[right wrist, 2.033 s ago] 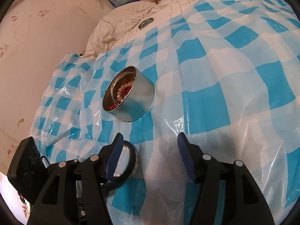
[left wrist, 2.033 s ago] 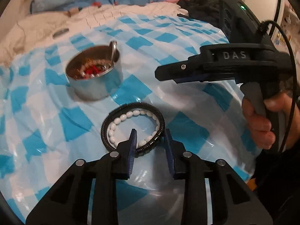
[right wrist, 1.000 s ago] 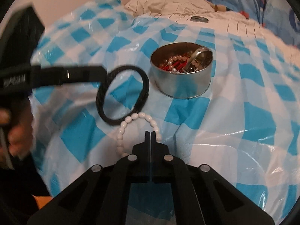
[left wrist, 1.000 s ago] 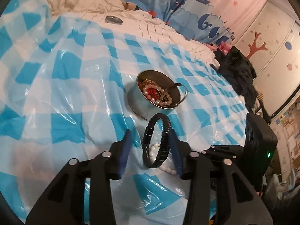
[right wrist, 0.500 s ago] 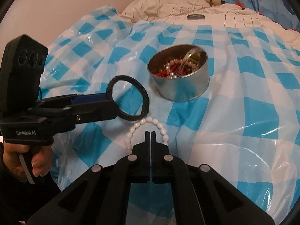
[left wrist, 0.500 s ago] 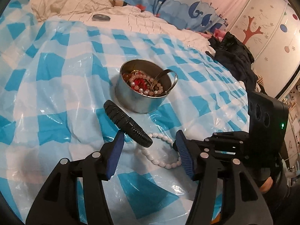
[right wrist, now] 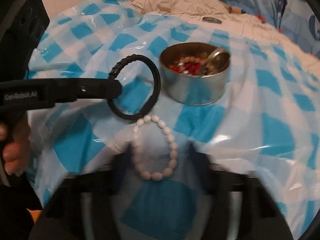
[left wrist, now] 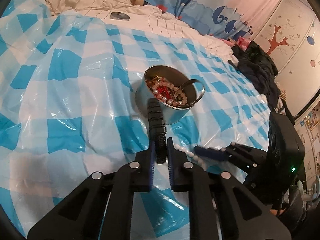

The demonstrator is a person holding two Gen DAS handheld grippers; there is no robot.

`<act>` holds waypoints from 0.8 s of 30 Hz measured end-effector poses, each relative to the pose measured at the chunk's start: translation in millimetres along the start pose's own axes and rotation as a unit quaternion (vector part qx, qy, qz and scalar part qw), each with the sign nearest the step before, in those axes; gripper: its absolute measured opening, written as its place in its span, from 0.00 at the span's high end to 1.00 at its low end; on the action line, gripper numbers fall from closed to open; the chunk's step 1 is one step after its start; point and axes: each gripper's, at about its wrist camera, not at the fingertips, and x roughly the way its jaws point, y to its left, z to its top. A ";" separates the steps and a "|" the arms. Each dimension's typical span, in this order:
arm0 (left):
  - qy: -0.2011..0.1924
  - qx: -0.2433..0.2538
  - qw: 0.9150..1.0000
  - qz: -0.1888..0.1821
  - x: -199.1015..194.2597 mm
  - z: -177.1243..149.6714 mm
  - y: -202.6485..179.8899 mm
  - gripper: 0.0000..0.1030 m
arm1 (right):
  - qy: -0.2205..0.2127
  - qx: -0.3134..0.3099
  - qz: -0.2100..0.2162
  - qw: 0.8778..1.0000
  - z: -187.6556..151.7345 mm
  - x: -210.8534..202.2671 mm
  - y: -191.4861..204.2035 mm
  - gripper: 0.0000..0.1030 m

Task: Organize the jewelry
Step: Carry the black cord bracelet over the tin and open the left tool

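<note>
My left gripper (left wrist: 160, 150) is shut on a black braided bracelet (left wrist: 157, 124) and holds it upright, just left of a round metal tin (left wrist: 170, 100). The tin holds pearl and red bead jewelry. In the right wrist view the left gripper (right wrist: 118, 89) pinches the black bracelet (right wrist: 156, 84) beside the tin (right wrist: 196, 76). A white bead bracelet (right wrist: 160, 150) lies flat on the cloth in front of my right gripper (right wrist: 160, 154), whose fingers are blurred and spread apart on either side of it. The beads (left wrist: 186, 152) also show in the left wrist view.
A blue and white checked plastic sheet (left wrist: 80, 100) covers the bed. A small round metal lid (left wrist: 120, 16) lies far back on cream bedding. Dark clothing (left wrist: 254, 68) is heaped at the right.
My left gripper has closed on the black bracelet and raised it on edge by the tin. My right gripper has opened from shut and moved forward over the white bead bracelet.
</note>
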 end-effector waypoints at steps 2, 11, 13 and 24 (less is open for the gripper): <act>-0.008 0.007 1.000 -0.003 -6.2 3.5 -3.7 0.91 | -0.007 0.012 0.009 1.000 -2.7 -3.2 -3.2 0.85; -0.050 0.028 0.998 -0.022 -42.4 20.9 -21.2 0.91 | -0.057 0.101 0.094 0.989 5.1 -35.6 -31.6 1.00; -0.054 0.031 0.998 -0.023 -44.8 23.9 -24.7 0.91 | -0.052 0.109 0.100 0.988 6.0 -32.6 -34.7 0.99; -0.063 0.032 0.997 -0.044 -42.8 31.0 -34.9 0.91 | 0.008 -0.032 0.007 0.999 -4.1 -0.1 22.8 0.65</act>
